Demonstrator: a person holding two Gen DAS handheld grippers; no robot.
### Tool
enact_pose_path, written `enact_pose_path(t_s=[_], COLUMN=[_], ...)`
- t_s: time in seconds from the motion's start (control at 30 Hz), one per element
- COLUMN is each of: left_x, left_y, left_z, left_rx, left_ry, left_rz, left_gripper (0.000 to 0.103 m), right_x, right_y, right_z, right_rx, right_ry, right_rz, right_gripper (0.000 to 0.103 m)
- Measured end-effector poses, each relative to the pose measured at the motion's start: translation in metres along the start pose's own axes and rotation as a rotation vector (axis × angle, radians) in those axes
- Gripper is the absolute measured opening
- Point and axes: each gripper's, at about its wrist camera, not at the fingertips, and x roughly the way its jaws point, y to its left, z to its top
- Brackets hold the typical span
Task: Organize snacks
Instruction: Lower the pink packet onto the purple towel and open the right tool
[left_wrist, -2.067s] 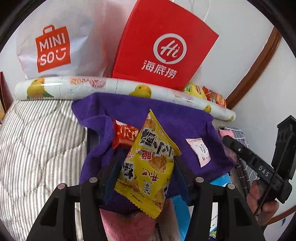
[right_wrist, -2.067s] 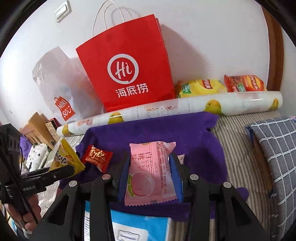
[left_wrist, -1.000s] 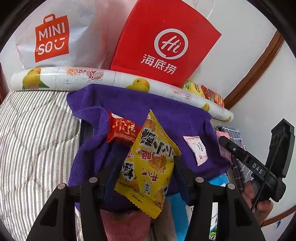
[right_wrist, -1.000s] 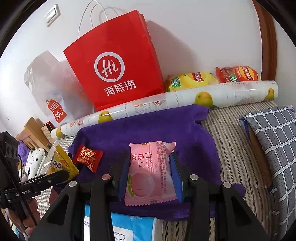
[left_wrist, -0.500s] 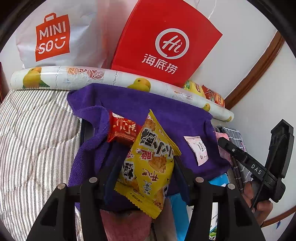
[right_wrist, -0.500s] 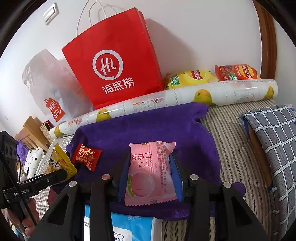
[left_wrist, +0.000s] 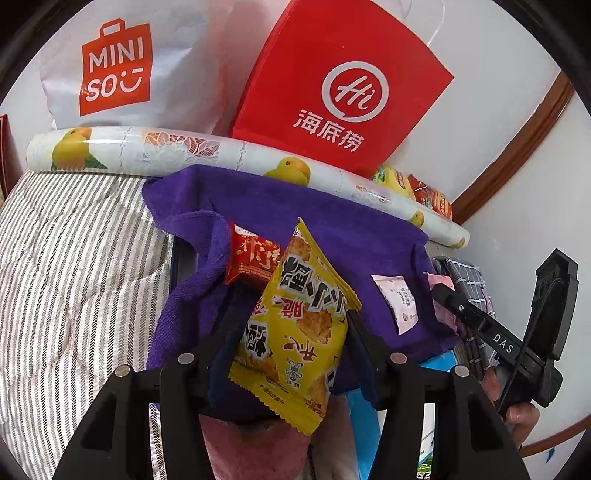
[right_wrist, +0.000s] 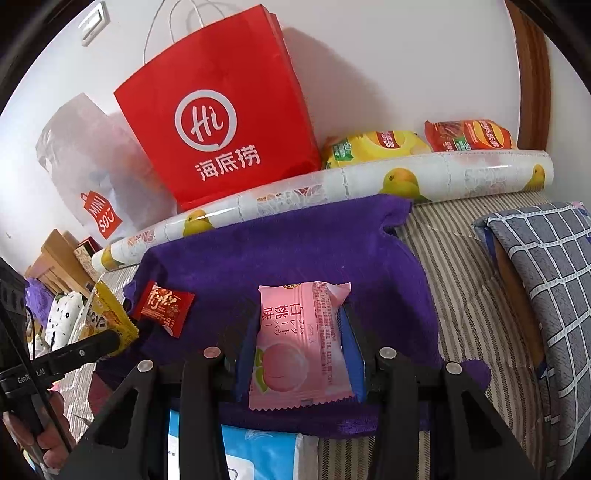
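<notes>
Left wrist view: left tool (left_wrist: 291, 332) angled downward, clamped around yellow packet (left_wrist: 295, 332).

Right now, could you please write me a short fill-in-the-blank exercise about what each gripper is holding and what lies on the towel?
1. The left gripper is shut on a ____ snack packet.
2. The right gripper is shut on a ____ peach-print packet.
3. A small red packet lies on the ____ towel.
4. The tall paper bag against the wall is ____.

Missing words: yellow; pink; purple; red
</notes>
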Motion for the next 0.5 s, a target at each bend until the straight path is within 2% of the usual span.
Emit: enact_pose_path(t_s=[0.5], left_x=[0.024], left_y=[-0.002], left_z=[-0.003], left_rx=[0.01], left_ry=[0.091], left_rz=[0.059], left_gripper=[0.054], right_x=[0.017], right_y=[-0.008], right_z=[-0.006], right_rx=[0.018], right_ry=[0.093], right_rz=[-0.061], right_gripper=[0.042])
